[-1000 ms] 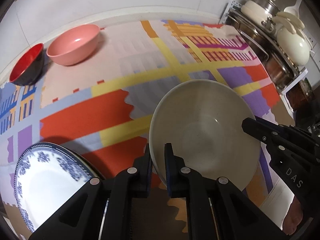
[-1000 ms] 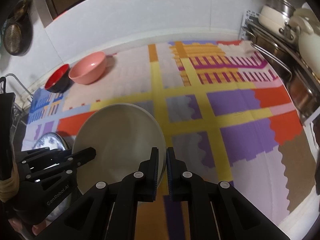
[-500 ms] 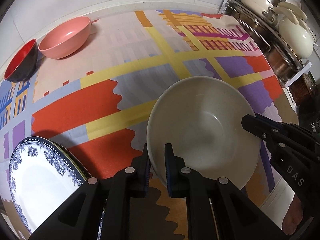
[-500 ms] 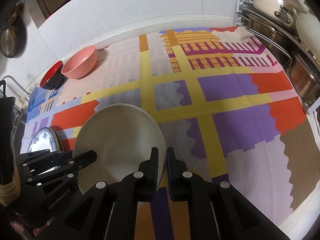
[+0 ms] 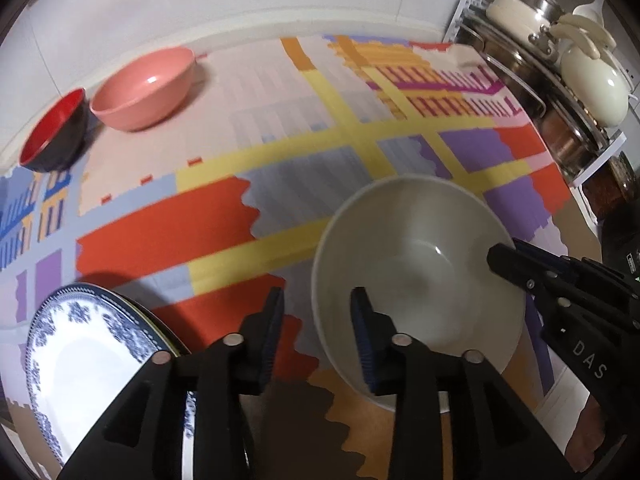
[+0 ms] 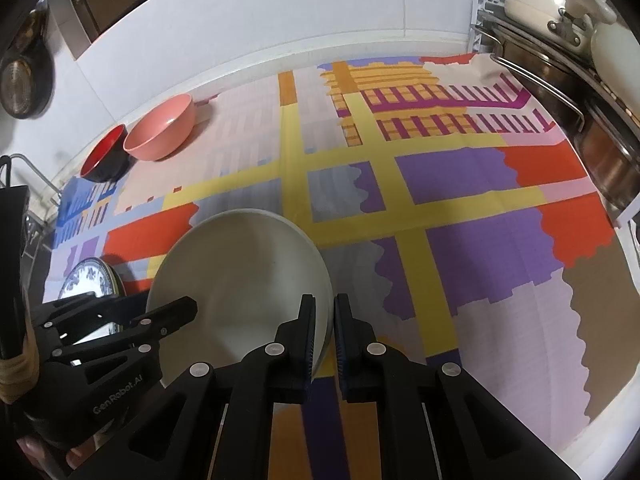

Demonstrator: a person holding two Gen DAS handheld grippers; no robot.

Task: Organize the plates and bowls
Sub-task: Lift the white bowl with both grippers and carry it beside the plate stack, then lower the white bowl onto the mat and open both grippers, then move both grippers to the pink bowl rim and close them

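A large cream bowl sits low over the patterned cloth, also in the right wrist view. My left gripper is open, its fingers straddling the bowl's near-left rim without pinching it. My right gripper is shut on the bowl's right rim and shows in the left wrist view. A blue-and-white plate lies at the lower left, also in the right wrist view. A pink bowl and a red-and-black bowl stand at the far left.
A patterned cloth covers the counter. A metal rack with pots and a cream kettle stands along the right edge. A white wall runs behind. A pan hangs at the left.
My left gripper has opened and let go of the cream bowl's rim. My right gripper still holds the bowl.
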